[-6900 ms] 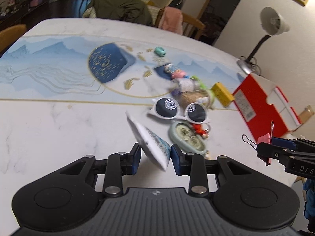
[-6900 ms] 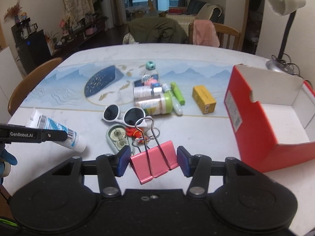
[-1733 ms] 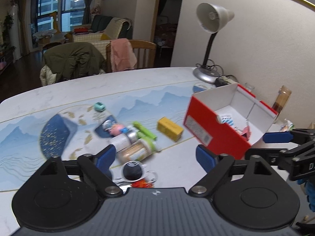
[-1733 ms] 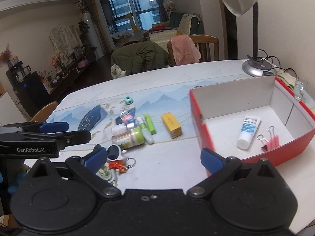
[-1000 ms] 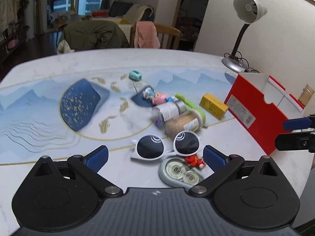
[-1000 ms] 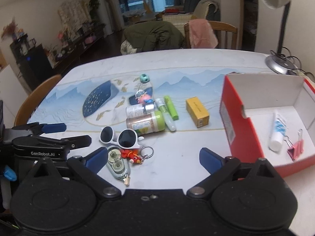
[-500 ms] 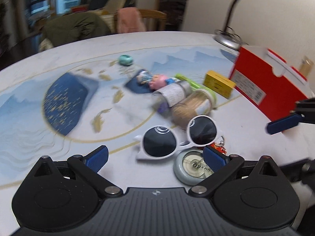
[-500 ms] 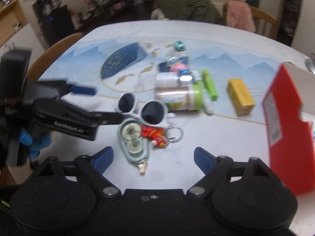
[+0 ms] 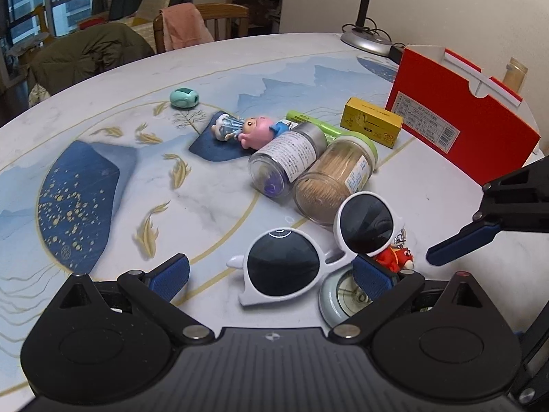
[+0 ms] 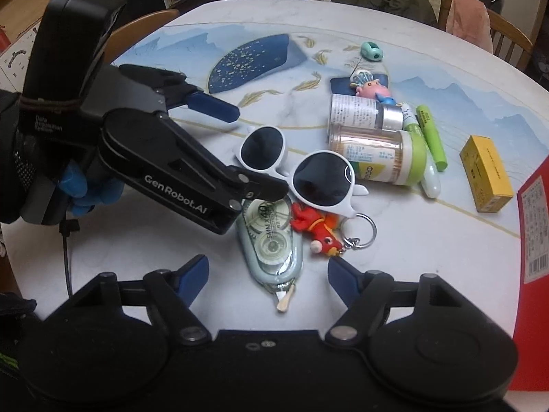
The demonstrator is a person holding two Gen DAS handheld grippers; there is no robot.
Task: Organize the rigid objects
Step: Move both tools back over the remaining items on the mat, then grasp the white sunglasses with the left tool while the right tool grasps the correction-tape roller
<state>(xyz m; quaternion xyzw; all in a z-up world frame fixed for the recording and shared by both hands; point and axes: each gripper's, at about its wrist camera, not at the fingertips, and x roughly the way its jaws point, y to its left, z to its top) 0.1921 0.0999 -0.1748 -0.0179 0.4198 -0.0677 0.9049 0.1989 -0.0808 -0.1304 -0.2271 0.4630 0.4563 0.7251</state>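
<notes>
Left tongs (image 9: 271, 276) gape; right tongs (image 10: 268, 274) closing, empty.

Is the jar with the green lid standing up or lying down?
Lying down. The clear green-lidded toothpick jar rests on its side on the table, lid pointing sideways.

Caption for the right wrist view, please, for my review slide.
Right claw, closing, straddles a correction tape dispenser; left claw spans white sunglasses.

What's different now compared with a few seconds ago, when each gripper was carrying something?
The tube and the pink clip have been let go into the red box. Both grippers came back down over the pile empty: the left gripper is open around the sunglasses, and the right gripper is closing with the tape dispenser between its jaws, untouched. The bottles, the yellow box and the toys stayed put.
</notes>
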